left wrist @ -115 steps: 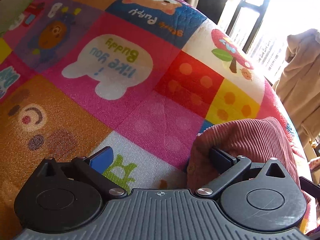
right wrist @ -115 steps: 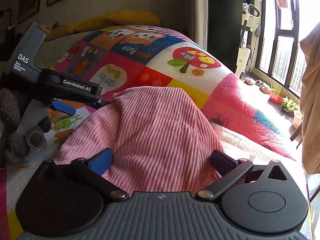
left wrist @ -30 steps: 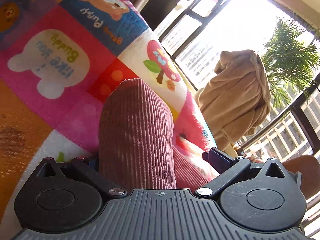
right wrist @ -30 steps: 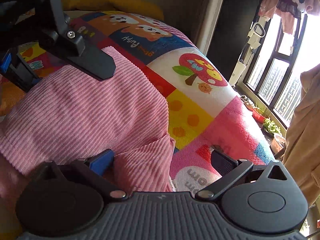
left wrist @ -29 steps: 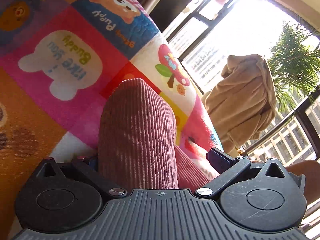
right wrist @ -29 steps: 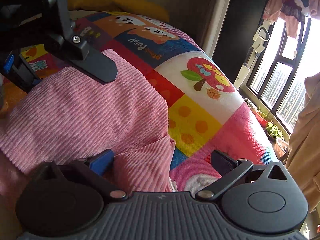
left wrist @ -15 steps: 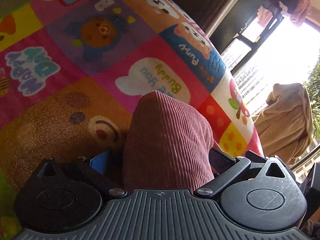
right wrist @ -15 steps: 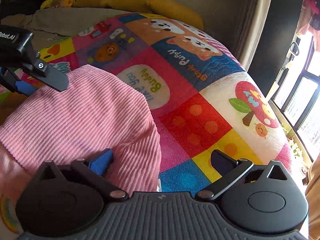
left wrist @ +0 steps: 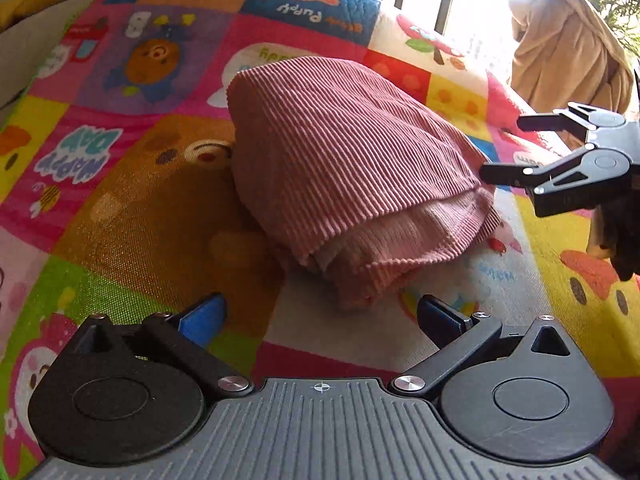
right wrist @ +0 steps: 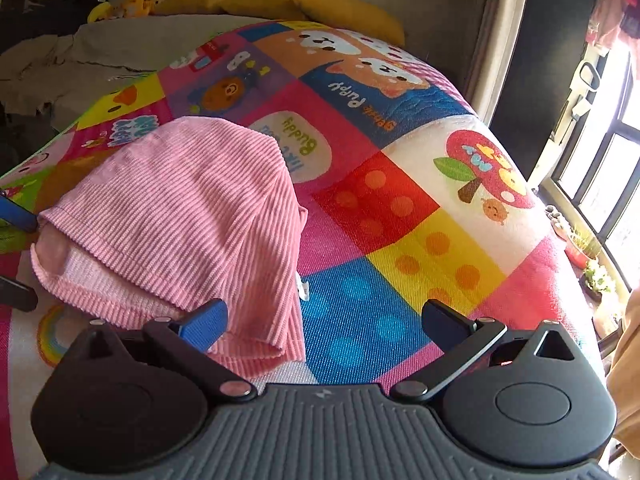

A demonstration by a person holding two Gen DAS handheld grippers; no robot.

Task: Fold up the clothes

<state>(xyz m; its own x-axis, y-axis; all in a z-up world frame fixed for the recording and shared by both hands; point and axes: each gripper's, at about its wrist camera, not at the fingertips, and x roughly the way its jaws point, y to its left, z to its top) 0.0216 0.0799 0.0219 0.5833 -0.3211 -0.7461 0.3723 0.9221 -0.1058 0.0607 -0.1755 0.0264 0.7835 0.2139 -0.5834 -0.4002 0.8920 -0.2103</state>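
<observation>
- Pink ribbed garment (left wrist: 344, 168) lies folded in a layered bundle on my patchwork cartoon quilt (left wrist: 132, 208), its open edge facing me.
- My left gripper (left wrist: 320, 316) hovers just short of that edge, fingers spread wide, nothing between them.
- My right gripper (right wrist: 324, 320) sits at the bundle's near corner, spread wide too; its blue fingertip (right wrist: 204, 324) overlaps the cloth, contact unclear.
- Beyond the quilt: yellow pillows (right wrist: 280, 4) by the wall, a tan cloth (left wrist: 568, 48) draped near the bright window.
</observation>
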